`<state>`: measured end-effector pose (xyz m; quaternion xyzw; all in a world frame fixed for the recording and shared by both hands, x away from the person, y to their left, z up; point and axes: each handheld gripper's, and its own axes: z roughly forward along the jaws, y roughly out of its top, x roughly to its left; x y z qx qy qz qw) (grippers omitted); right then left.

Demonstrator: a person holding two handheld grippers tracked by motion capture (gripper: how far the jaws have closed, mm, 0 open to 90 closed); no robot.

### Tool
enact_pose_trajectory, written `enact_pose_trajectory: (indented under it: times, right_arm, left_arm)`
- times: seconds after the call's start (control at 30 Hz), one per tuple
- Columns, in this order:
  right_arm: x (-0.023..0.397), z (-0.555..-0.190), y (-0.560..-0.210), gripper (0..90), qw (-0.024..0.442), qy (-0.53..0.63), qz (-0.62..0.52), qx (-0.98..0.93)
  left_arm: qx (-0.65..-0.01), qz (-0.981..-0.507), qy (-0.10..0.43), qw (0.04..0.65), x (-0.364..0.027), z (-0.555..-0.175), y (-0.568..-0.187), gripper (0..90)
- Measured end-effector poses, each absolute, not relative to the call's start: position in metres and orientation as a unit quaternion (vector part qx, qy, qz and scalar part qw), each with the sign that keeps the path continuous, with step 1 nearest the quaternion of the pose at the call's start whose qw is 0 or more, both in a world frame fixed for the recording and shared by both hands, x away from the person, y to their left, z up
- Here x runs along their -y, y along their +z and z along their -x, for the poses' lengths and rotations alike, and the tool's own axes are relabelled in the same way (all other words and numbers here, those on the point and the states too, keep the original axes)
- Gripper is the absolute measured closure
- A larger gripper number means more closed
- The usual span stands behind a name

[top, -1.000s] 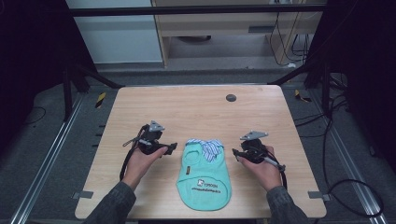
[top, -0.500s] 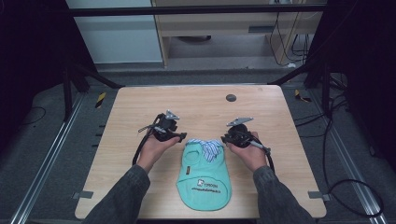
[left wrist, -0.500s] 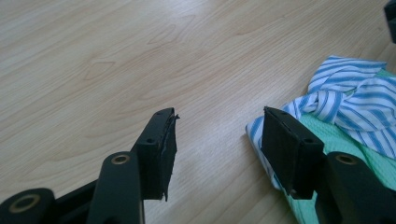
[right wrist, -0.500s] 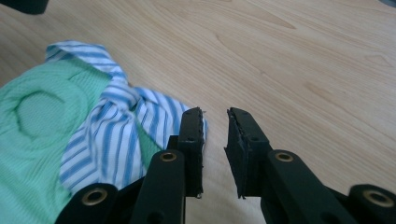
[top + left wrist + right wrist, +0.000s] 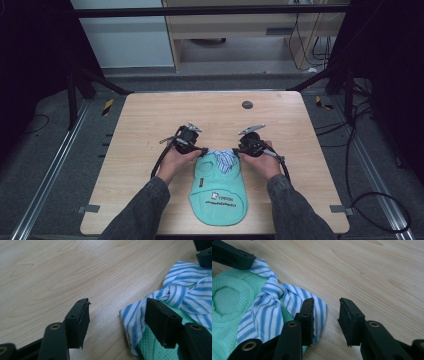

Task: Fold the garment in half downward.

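Plywood table (image 5: 150, 125) takes up most of the room's middle, pale and bare apart from a small dark disc (image 5: 247, 105) near its far edge. Nearer the person's side lies a mint-green garment (image 5: 218, 192), flat on the wood, with a small printed label on its lower half and a blue-and-white striped collar (image 5: 223, 159) bunched at its far end.

Both forearms come in from below, one on each side of that collar. The left gripper (image 5: 197, 150) sits at the collar's left corner. In the left gripper view, its jaws stand apart: one hangs over bare wood, the other rests over the striped cloth (image 5: 140, 315) where it meets the green knit. The collar's edge lies between the two jaws, closer to the second, and nothing is pinched. These jaws have just been opening a little.

The right gripper (image 5: 240, 148) sits at the collar's right corner. In the right gripper view, its jaws are also parted, with a narrower gap. One jaw is down on the striped corner (image 5: 297, 300), the other over plain wood just beside the cloth's edge; the gap between them shows only table. These jaws too have just been opening, and they grasp nothing. The other gripper's jaw shows at that view's upper left, by the collar's far side.
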<state>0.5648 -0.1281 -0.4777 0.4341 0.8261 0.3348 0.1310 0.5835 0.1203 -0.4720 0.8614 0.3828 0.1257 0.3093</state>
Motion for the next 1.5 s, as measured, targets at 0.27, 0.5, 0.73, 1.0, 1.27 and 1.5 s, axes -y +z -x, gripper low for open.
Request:
enact_pose_trajectory:
  times: [0.27, 0.5, 0.73, 1.0, 1.27, 1.5]
  right_arm:
    - [0.121, -0.566, -0.485, 58.1, 0.124, 0.329, -0.437, -0.828]
    - [0.118, -0.568, -0.488, 56.7, 0.12, 0.321, -0.439, -0.831]
    - [0.116, -0.566, -0.489, 53.1, 0.123, 0.309, -0.43, -0.839]
    - [0.113, -0.565, -0.488, 53.1, 0.129, 0.3, -0.425, -0.844]
    - [0.109, -0.563, -0.486, 63.2, 0.121, 0.296, -0.421, -0.849]
    - [0.107, -0.562, -0.486, 71.7, 0.115, 0.297, -0.416, -0.852]
  left_arm:
    - [-0.386, -0.861, 0.127, 0.305, -0.12, -0.58, -0.476, 33.5]
    - [-0.39, -0.86, 0.124, 0.305, -0.12, -0.581, -0.478, 34.7]
    - [-0.385, -0.866, 0.113, 0.298, -0.121, -0.582, -0.481, 37.8]
    - [-0.38, -0.87, 0.104, 0.294, -0.121, -0.582, -0.484, 43.5]
    - [-0.367, -0.874, 0.107, 0.299, -0.119, -0.575, -0.484, 61.6]
    - [-0.354, -0.88, 0.102, 0.3, -0.116, -0.569, -0.484, 74.3]
